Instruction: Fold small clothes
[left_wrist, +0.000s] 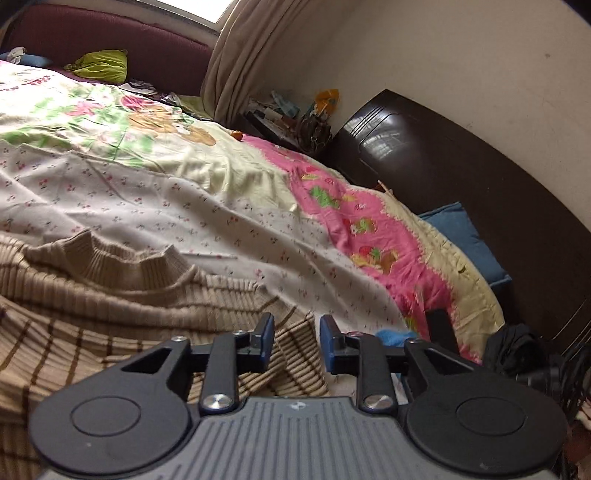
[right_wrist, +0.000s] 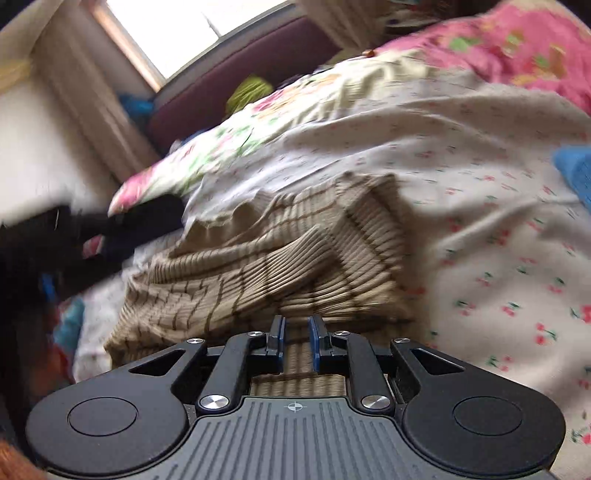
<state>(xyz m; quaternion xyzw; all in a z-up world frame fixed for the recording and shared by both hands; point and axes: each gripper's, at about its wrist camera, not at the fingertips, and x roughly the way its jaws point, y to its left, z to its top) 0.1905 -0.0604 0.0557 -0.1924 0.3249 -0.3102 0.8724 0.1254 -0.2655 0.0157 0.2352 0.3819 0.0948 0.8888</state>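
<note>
A beige ribbed sweater (left_wrist: 122, 295) with thin brown check lines lies on the flowered bedsheet (left_wrist: 207, 206), its collar (left_wrist: 110, 266) toward the far side. My left gripper (left_wrist: 295, 332) is open just above the sweater's right part, with a fold of sleeve (left_wrist: 291, 354) showing between its fingers. In the right wrist view the sweater (right_wrist: 258, 266) lies rumpled and partly folded over itself. My right gripper (right_wrist: 295, 332) has its jaws narrowly apart with sweater fabric between them; whether they grip it I cannot tell.
A pink patterned quilt (left_wrist: 354, 221) runs along the bed's right side. A blue cloth (left_wrist: 395, 336) lies by the left gripper, also seen in the right wrist view (right_wrist: 576, 170). A dark headboard (left_wrist: 461, 162), a blue cushion (left_wrist: 469, 236), a curtain (left_wrist: 240, 59) and a green pillow (left_wrist: 99, 66) stand beyond.
</note>
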